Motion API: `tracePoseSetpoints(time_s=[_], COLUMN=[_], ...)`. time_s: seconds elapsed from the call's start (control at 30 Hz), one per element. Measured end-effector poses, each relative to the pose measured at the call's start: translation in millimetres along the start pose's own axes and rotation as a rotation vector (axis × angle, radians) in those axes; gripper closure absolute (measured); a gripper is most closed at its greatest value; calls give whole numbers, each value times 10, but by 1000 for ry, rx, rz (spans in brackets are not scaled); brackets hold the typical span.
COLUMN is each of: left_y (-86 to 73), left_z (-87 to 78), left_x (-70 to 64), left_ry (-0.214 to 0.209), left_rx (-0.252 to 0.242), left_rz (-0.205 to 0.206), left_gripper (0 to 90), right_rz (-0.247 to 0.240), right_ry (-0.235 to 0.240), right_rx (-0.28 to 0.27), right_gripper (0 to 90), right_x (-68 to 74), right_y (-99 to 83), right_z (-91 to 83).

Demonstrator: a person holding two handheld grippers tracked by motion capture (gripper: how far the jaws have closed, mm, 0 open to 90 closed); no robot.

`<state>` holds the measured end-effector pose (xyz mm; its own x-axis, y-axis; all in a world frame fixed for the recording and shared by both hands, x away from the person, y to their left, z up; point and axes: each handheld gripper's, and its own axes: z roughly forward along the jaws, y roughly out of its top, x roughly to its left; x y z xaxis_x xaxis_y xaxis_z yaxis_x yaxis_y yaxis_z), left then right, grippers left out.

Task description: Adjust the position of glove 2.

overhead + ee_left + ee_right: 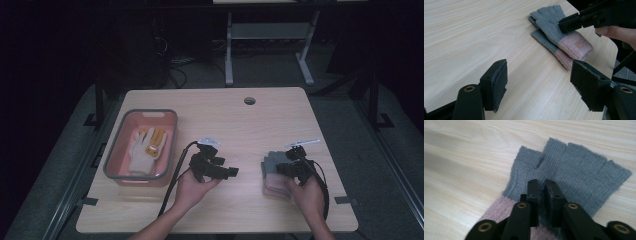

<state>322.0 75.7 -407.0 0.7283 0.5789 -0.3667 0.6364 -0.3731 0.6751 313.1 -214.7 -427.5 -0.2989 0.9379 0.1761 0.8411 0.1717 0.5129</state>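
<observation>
The right gripper (542, 185), jaws nearly closed, sits over a grey-and-pink knitted fingerless glove (574, 167) on the light wooden table (461, 157).

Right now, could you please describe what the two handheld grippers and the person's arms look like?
Both the left gripper and the right gripper are black, each with two jaws. The left one's pads are dark, felt-like blocks with frayed edges, and brass-coloured rivets sit at the jaw bases. Each gripper carries a pale grey plate on top and trails a black cable. The forearms are bare, with no sleeves showing.
</observation>
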Motion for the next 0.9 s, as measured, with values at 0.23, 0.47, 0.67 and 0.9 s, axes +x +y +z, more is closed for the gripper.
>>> tracePoseSetpoints(time_s=[0.23, 0.47, 0.67, 0.9], left_y=[34, 35, 44, 84], left_z=[41, 54, 136, 315], left_x=[-62, -74, -102, -178], left_ry=[-4, -7, -29, -61], left_rx=[1, -2, 5, 18], left_rz=[12, 12, -6, -37], left_gripper=[297, 297, 296, 299], right_rz=[-5, -8, 11, 49], right_ry=[19, 14, 20, 37], right_rx=[-6, 0, -2, -31], right_gripper=[846, 832, 669, 529], right_x=[27, 61, 13, -107], right_y=[16, 17, 7, -19], right_z=[-75, -55, -38, -149])
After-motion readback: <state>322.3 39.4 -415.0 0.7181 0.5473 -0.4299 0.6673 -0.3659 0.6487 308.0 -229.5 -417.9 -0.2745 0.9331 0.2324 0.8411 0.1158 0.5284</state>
